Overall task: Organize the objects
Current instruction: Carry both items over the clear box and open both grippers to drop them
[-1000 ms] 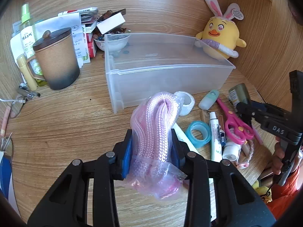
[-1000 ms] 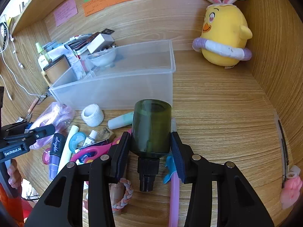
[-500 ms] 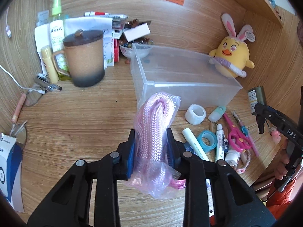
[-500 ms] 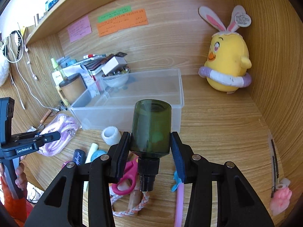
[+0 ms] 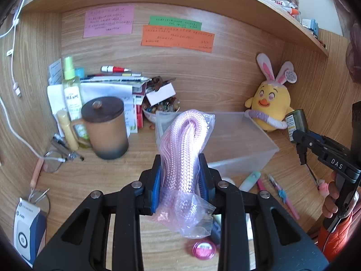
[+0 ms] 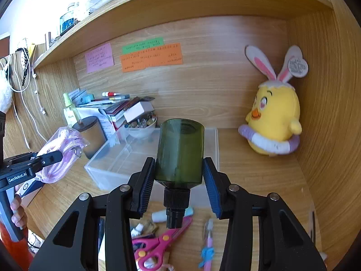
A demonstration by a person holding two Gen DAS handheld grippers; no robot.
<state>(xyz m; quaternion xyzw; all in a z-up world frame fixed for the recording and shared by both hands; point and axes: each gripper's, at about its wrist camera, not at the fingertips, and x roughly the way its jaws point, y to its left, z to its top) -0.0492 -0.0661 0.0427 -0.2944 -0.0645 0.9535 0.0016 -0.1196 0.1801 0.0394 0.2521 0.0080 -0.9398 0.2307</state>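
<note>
My left gripper (image 5: 180,176) is shut on a bag of pink rope (image 5: 183,149), held above the desk in front of the clear plastic bin (image 5: 243,142). It also shows in the right wrist view (image 6: 61,155). My right gripper (image 6: 179,180) is shut on a dark green bottle (image 6: 180,151), cap toward the camera, held above the desk in front of the bin (image 6: 126,160). The bottle also shows at the right of the left wrist view (image 5: 296,122).
A yellow plush chick (image 6: 273,117) stands at the back right. A brown lidded mug (image 5: 105,128), a spray bottle (image 5: 72,90), papers and a bead bowl (image 5: 161,109) crowd the back left. Pink scissors (image 6: 155,248), tubes and pens lie at the desk front.
Both grippers have risen well above the desk with their loads, so the back wall, notes and shelf now show. The grips have not changed.
</note>
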